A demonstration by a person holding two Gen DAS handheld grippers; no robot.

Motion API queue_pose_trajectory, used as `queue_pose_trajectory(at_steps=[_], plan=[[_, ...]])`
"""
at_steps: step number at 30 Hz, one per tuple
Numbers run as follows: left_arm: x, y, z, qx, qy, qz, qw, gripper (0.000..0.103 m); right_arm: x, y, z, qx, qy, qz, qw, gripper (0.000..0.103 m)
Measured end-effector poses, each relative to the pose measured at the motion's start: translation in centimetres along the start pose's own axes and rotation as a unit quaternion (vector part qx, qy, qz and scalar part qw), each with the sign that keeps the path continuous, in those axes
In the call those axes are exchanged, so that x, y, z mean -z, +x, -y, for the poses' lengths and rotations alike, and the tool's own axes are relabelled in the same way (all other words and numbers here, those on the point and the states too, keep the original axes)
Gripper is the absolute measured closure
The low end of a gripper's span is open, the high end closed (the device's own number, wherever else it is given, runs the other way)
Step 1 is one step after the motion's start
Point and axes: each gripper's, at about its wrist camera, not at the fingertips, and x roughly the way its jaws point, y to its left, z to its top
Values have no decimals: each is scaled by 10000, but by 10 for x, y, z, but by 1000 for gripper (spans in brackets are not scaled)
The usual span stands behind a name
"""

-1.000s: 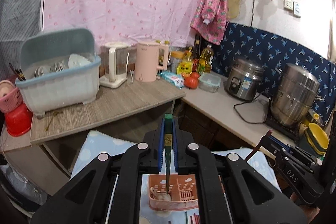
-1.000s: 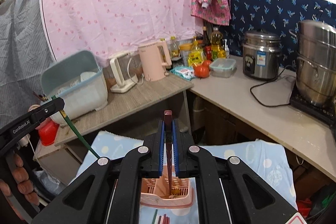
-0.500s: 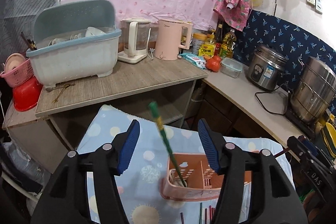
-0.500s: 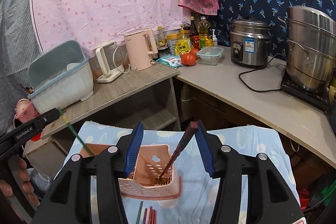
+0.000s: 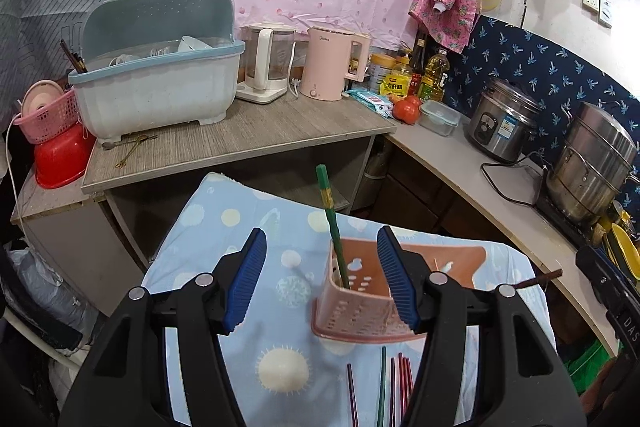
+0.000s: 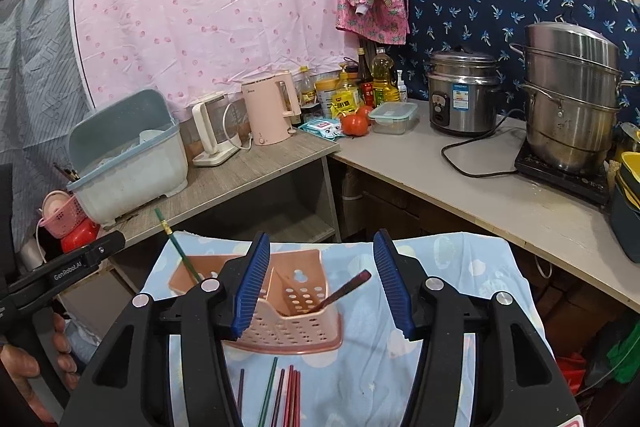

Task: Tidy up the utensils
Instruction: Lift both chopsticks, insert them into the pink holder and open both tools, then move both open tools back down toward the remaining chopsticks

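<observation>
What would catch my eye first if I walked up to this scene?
Probably the pink utensil holder on the blue dotted cloth, with a green chopstick leaning in one compartment and a dark red chopstick in another. More chopsticks lie loose in front of it. Behind, a pink kettle stands on the counter.

This is a small home kitchen. On the far wooden desk (image 6: 256, 171) stand a blue dish drainer (image 6: 124, 163) with bowls inside, a glass kettle (image 6: 212, 131) and a pink kettle (image 6: 270, 109). Oil bottles (image 6: 382, 75) and a tomato (image 6: 354, 124) crowd the corner. To the right sit a steel rice cooker (image 6: 462, 93) and a stacked steamer pot (image 6: 572, 95) on a hob. A pink spotted cloth (image 6: 208, 3) covers the far wall.
</observation>
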Motion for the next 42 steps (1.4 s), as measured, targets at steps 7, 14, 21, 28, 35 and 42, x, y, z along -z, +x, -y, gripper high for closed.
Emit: queue_pose_trajectory(at_steps=[7, 14, 21, 28, 35, 42], plan=[[29, -24, -2, 16, 28, -81, 10000, 48, 30, -29, -1, 3, -54, -131, 9999, 50], [69, -39, -3, 39, 58, -331, 9994, 48, 74, -51, -5, 52, -243, -440, 9987, 50], [115, -47, -4, 56, 94, -713, 9974, 48, 117, -65, -5, 105, -330, -784, 9963, 50], [169, -51, 0, 92, 228, -1181, 9927, 48, 168, -73, -8, 152, -455, -1235, 9912, 50], [215, -52, 7, 139, 364, -1613, 9861, 48, 208, -75, -7, 116, -431, -1645, 9854, 50], [238, -54, 17, 186, 489, -1780, 9826, 48, 224, -76, -2, 116, -385, -1808, 9827, 50]])
